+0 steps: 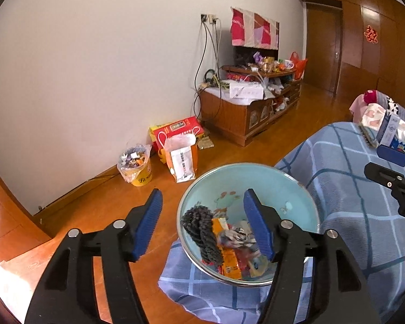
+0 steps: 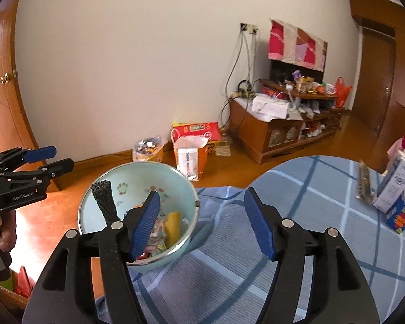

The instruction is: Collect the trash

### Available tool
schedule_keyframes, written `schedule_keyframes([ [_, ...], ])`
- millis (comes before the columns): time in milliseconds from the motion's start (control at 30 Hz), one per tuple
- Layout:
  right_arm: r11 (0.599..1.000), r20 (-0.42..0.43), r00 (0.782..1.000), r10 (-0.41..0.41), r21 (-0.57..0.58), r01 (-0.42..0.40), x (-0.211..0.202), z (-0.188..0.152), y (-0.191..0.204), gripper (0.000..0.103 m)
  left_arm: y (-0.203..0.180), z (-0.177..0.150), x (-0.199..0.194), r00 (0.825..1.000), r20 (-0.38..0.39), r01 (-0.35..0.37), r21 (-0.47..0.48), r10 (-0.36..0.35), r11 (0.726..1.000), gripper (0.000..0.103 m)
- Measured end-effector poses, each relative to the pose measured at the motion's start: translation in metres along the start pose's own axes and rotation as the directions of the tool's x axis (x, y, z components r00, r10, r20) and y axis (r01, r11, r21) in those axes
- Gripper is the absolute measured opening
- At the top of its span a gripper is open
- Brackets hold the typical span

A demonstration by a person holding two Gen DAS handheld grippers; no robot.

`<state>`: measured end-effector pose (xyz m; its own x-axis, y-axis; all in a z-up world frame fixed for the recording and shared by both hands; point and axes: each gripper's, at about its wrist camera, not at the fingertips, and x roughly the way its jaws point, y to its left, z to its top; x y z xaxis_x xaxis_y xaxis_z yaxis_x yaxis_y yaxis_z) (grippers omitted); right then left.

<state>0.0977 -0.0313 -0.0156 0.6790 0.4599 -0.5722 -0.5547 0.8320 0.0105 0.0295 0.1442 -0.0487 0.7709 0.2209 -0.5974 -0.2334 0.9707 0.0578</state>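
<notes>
Bowl filling, carton and wrappers still out

Blue checked cloth point(image 2: 297, 189) covers the desk, where a pale enamel bowl point(image 2: 127, 170) at its edge already holds wrappers point(image 1: 230, 253) and black foam netting point(image 1: 199, 226). Both left tongs point(image 1: 202, 222) and right tongs point(image 2: 199, 221) stand open, empty. Left to collect: milk carton point(image 2: 395, 186), blue packet point(image 2: 401, 216), dark strip point(image 2: 364, 183).

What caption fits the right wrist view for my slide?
Open right gripper above the blue checked cloth, beside the pale blue enamel bowl holding wrappers and black foam netting.
</notes>
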Motion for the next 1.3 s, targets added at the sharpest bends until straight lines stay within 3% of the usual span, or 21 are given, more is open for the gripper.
schedule_keyframes([
  [533,0.991,0.120,0.984,-0.129,0.043,0.125,-0.080,-0.005,-0.025,0.068,-0.014,0.016,-0.046,0.993,0.117,0.031,0.015,-0.033,0.999,0.075],
  [667,0.990,0.128,0.982,-0.140,0.048,0.135,-0.086,-0.005,-0.028,0.069,-0.016,0.016,-0.051,0.991,0.129,0.028,0.015,-0.030,0.999,0.080],
  [1300,0.989,0.133,0.981,-0.142,0.057,0.135,-0.093,-0.007,-0.033,0.071,-0.017,0.018,-0.053,0.991,0.128,0.026,0.020,-0.029,0.999,0.081],
])
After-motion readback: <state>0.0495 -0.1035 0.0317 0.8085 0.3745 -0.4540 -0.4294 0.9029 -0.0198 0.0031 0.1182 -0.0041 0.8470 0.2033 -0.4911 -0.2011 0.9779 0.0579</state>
